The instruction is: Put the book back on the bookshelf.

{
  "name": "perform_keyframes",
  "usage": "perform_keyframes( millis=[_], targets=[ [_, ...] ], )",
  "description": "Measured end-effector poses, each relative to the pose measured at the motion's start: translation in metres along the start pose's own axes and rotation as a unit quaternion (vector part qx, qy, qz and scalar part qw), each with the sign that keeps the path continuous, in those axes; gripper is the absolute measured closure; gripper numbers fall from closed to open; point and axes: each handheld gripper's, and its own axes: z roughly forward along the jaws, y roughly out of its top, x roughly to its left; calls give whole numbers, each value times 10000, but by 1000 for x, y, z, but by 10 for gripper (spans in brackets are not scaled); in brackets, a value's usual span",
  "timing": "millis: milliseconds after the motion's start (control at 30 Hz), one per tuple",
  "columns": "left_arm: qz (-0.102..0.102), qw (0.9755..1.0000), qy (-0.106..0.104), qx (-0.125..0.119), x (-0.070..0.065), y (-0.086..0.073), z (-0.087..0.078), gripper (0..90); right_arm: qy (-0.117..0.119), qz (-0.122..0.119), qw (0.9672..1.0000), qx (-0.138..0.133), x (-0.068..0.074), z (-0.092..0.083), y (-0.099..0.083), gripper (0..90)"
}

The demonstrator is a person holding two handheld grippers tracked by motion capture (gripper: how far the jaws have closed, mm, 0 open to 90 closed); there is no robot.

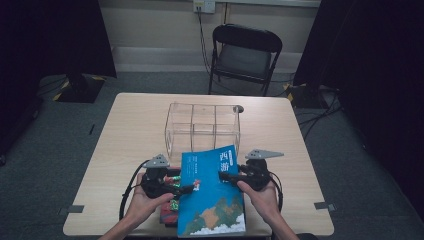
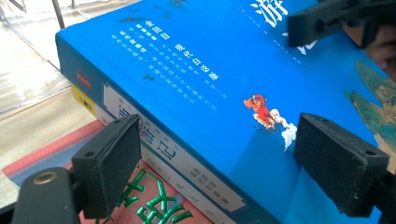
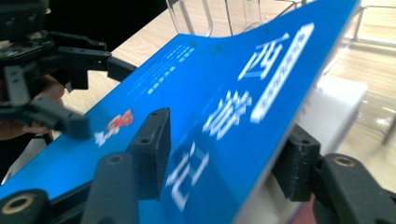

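Blue book (image 1: 212,195) lies between the two grippers, its long axis running away from the person toward the clear organiser (image 1: 202,127), its near end at the table (image 1: 130,125) edge. In the left gripper (image 1: 186,189) view, one pad sits on the cover and the other low against the spine side, so these jaws bracket the book's thickness at its left edge; whether they press I cannot tell. The right gripper (image 1: 223,175) straddles the right edge farther up, one pad above the cover, one below by the pages, the cover bowing upward; its jaws stand about half open, contact unclear. Both hands look equally near. Counted: one blue book, one red book (image 1: 169,212) beneath it, one organiser with several compartments, one folding chair (image 1: 245,52) beyond.
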Motion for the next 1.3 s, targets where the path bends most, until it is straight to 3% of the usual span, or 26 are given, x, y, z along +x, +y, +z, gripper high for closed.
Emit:
perform_keyframes(
  millis=[67, 133, 233, 633, 767, 900, 1133, 1300],
  targets=[
    [35, 10000, 3, 8, 0, 0, 0, 146, 104, -16, 9999, 79, -2, 9, 7, 418],
    [54, 10000, -2, -7, 0, 0, 0, 144, 87, -42, 9999, 76, -1, 10, 6, 466],
    [72, 10000, -5, -10, 1, 0, 0, 139, 342, 36, 9993, 144, -2, 7, 3, 556],
    [-69, 10000, 38, -39, 2, 0, 4, 106, 751, 43, 9966, 328, -5, 15, 9, 529],
    [-75, 9999, 27, -67, 2, -1, 5, 101, 709, -23, 9968, 372, -5, 17, 11, 584],
    [-60, 10000, 30, -53, 2, 0, 5, 100, 804, 73, 9958, 429, -5, 16, 9, 627],
    [-15, 9999, 128, -53, 2, 2, 7, 87, 988, 158, 9939, 470, -8, 19, 11, 600],
    [-41, 9997, 211, -95, 2, 3, 8, 100, 1026, 140, 9933, 518, -9, 20, 13, 691]
  ],
)
